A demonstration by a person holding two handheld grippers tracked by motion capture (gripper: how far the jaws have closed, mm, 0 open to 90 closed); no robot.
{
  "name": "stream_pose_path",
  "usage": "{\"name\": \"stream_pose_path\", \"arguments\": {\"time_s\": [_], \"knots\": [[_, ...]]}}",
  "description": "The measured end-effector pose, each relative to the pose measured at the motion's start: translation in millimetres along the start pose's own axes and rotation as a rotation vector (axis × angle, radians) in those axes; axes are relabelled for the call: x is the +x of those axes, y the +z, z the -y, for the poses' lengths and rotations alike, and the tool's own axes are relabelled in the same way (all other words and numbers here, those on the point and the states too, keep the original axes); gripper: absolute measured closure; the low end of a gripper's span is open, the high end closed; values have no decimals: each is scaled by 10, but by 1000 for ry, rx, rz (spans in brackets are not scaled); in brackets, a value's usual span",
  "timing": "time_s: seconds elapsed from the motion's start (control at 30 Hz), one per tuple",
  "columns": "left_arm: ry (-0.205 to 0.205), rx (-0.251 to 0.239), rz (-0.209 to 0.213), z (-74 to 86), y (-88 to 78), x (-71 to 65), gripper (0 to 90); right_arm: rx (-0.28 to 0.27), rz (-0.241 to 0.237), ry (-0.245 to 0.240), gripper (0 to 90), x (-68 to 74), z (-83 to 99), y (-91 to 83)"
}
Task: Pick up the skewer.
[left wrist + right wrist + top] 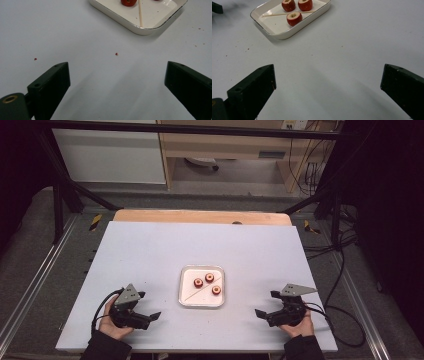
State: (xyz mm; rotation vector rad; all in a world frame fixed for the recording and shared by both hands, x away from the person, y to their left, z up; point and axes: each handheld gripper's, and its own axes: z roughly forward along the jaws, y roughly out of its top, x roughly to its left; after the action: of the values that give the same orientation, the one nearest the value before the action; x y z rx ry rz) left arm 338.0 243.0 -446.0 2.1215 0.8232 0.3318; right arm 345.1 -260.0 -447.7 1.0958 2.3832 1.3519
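A white rectangular tray (185, 292) lies in the middle of the white table. In it are three red cored fruits (209, 278) and a thin wooden skewer (195, 293) lying aslant. The same tray (279, 33) with the fruits (294, 18) and skewer (284, 14) appears at the top of the right gripper view. The tray corner (147, 28) and skewer (140, 13) show in the left gripper view. My left gripper (148, 306) rests left of the tray, jaws wide apart and empty. My right gripper (266, 304) rests to the tray's right, open and empty too.
The white table top (150, 250) has bare room all around the tray. Small red crumbs (116, 54) lie on it near the left gripper. A wooden board edge (200, 216) runs along the far side. Black frame posts and cables (340, 270) stand beyond the table's edges.
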Motion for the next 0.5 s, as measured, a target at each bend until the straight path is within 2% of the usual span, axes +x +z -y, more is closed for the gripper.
{"name": "stream_pose_path", "arguments": {"time_s": [0.5], "knots": [[12,-5,-6,-84,17,-48,65,0,9,-3,7,-4,-4,7]]}}
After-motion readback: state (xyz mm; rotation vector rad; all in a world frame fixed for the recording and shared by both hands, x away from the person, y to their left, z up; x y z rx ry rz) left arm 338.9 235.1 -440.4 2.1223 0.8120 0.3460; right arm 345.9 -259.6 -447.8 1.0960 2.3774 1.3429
